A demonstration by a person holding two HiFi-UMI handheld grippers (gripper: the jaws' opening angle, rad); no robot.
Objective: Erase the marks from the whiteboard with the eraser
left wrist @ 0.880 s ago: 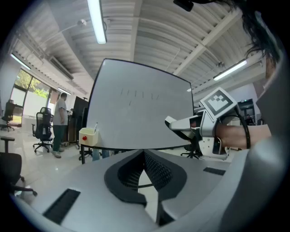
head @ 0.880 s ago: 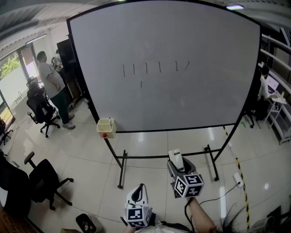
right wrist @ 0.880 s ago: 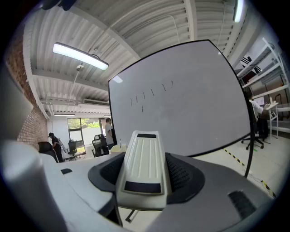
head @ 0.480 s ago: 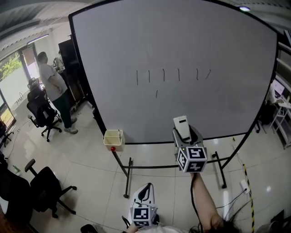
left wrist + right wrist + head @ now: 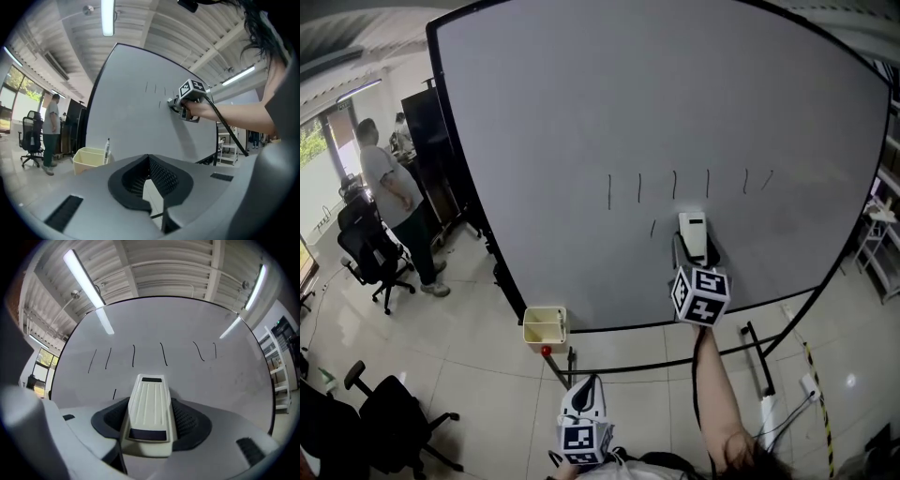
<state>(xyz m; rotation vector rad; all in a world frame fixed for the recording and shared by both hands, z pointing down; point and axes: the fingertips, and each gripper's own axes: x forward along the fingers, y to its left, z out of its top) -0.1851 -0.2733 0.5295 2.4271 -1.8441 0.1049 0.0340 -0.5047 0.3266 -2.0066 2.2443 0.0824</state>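
whiteboard: large white board with a black frame (image 5: 581, 112) on a black metal stand, filling most of the head view
marks: 6 short black strokes in a row (image 5: 674, 185), plus 1 shorter stroke (image 5: 652, 227) lower down, under the gap between the 2nd and 3rd
eraser: cream-white ribbed plastic eraser (image 5: 693, 234) held upright, its top end just below the row and just right of the lone short stroke
right gripper: right gripper (image 5: 695, 255) raised on an outstretched bare arm, jaws clamped on both sides of the eraser's lower half
right gripper view: the eraser (image 5: 149, 411) sits lengthwise between the black ribbed pads and points up at the strokes (image 5: 133, 356)
contact: the eraser stands at the board's face (whether it touches cannot be told)
left gripper: left gripper (image 5: 584, 401) low and close to the body, well apart from the board; its jaws (image 5: 150, 180) meet at the tips, with only a thin wedge of floor showing between the pads and nothing held
tray: small cream plastic box (image 5: 545, 329) at the board's lower left edge, with a round red knob (image 5: 547, 351) just beneath it
pen: black-capped marker (image 5: 107, 149) standing in that box
surroundings: a person in a grey top (image 5: 389, 202) stands at far left beside a black office chair (image 5: 366, 248); a 2nd black chair (image 5: 380, 427) is nearer, on the white tiled floor (image 5: 478, 375)
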